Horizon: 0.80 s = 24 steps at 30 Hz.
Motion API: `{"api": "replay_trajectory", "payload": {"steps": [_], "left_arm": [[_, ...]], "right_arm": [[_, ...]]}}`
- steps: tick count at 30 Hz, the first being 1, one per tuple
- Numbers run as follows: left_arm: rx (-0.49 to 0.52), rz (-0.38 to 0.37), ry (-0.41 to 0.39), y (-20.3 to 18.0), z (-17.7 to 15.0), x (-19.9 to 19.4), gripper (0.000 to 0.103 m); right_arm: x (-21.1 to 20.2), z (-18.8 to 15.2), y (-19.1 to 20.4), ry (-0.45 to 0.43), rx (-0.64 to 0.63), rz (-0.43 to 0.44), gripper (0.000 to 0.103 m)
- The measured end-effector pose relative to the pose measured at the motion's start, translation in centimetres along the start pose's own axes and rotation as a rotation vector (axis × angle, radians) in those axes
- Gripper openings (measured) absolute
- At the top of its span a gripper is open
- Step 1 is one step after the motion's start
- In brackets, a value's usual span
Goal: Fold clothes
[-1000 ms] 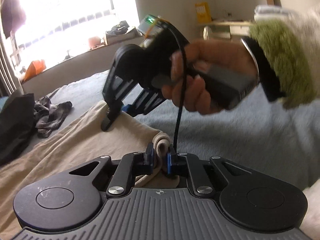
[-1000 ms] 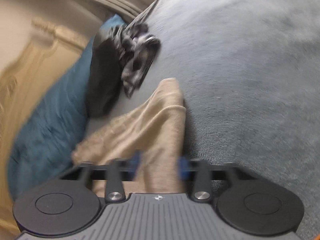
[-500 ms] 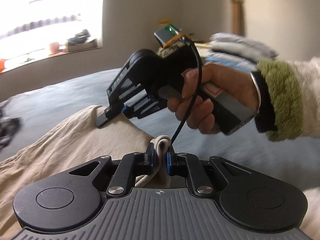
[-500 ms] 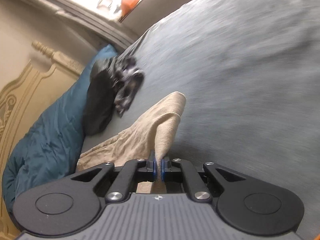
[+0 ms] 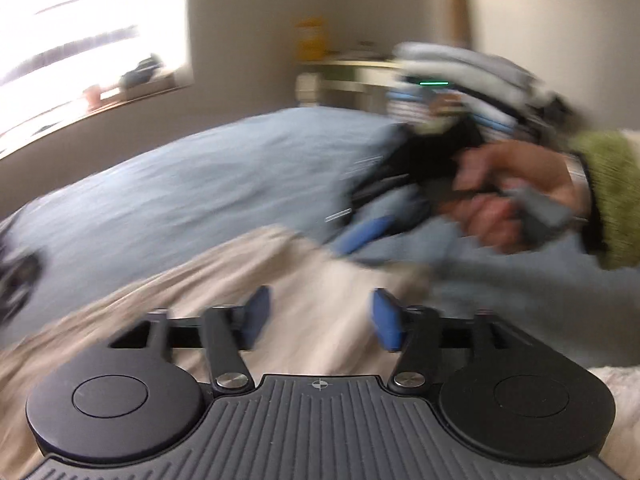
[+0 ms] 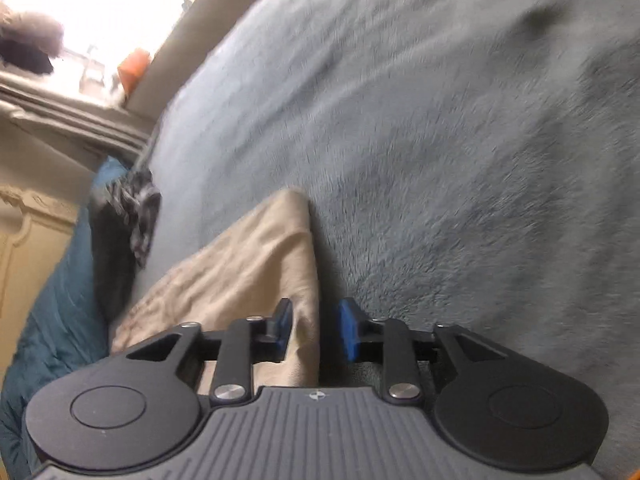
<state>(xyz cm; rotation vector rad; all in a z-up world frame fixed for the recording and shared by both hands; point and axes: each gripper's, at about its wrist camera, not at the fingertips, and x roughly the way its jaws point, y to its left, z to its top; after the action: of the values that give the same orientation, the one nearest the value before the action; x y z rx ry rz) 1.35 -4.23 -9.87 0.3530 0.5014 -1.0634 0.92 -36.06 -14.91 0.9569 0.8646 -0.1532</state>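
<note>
A beige garment (image 5: 224, 280) lies on the grey-blue bed cover (image 5: 192, 184). In the left wrist view my left gripper (image 5: 320, 320) has its jaws opening, blue pads wide apart over the cloth and pressing on nothing. My right gripper (image 5: 372, 220), blurred and held by a hand in a green cuff (image 5: 608, 196), hovers past the garment's far edge. The right wrist view shows the right gripper (image 6: 314, 330) with jaws opening; the folded edge of the beige garment (image 6: 256, 264) runs between its pads without being pinched.
A dark garment and a striped one (image 6: 128, 216) lie beside a teal quilt (image 6: 52, 320) at the headboard. A stack of folded clothes (image 5: 460, 84) rises behind the hand. A bright window (image 5: 80, 32) and sill are at the back left.
Both grippers held folds of the beige garment and have let go, jaws spreading. The right hand swept to the right across the bed. The left view lifted and swung right.
</note>
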Motion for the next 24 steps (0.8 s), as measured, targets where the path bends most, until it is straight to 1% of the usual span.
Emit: {"api": "replay_trajectory", "payload": {"steps": [1,4,5,8,10,12,13,16,18,20,21,22,24], "left_arm": [[-0.059,0.041,0.002,1.2,-0.6,-1.1,0.068],[-0.255,0.162,0.017,4.8,-2.9,-4.5,0.068],[-0.324,0.203,0.023,6.0,-3.7,-5.6,0.068],[-0.521,0.327,-0.01,8.8,-5.9,-9.1,0.068],[-0.644,0.395,-0.035,10.5,-7.2,-10.7,0.068],[-0.745,0.456,-0.055,12.1,-8.7,-12.1,0.068],[-0.794,0.485,-0.062,12.9,-9.6,-12.6,0.067],[-0.898,0.527,-0.093,15.3,-11.7,-14.3,0.065],[-0.918,0.536,-0.117,16.0,-12.5,-15.1,0.063],[-0.927,0.525,-0.136,16.5,-13.0,-15.2,0.06],[-0.931,0.519,-0.146,16.8,-13.3,-15.3,0.056],[-0.937,0.51,-0.154,17.1,-13.5,-15.2,0.055],[-0.948,0.488,-0.168,17.6,-13.7,-14.7,0.054]], "right_arm": [[-0.8,-0.1,0.4,-0.026,-0.016,-0.007,0.037],[-2.9,-0.2,2.4,-0.089,-0.096,-0.017,0.037],[-3.4,-0.4,3.6,-0.108,-0.134,-0.011,0.037],[-4.0,-1.1,7.8,-0.147,-0.254,0.021,0.037],[-3.4,-2.1,11.1,-0.133,-0.337,0.065,0.037],[-1.8,-3.5,15.2,-0.091,-0.459,0.107,0.037],[-0.8,-4.6,17.4,-0.067,-0.54,0.12,0.037],[2.3,-8.7,23.8,-0.007,-0.806,0.135,0.037],[4.6,-12.1,27.9,0.022,-1.012,0.123,0.038],[5.9,-15.4,31.1,0.025,-1.196,0.096,0.037],[6.4,-17.0,32.6,0.025,-1.286,0.082,0.037],[6.5,-18.1,34.0,0.018,-1.355,0.082,0.037],[5.5,-18.4,35.8,0.018,-1.376,0.104,0.037]]}}
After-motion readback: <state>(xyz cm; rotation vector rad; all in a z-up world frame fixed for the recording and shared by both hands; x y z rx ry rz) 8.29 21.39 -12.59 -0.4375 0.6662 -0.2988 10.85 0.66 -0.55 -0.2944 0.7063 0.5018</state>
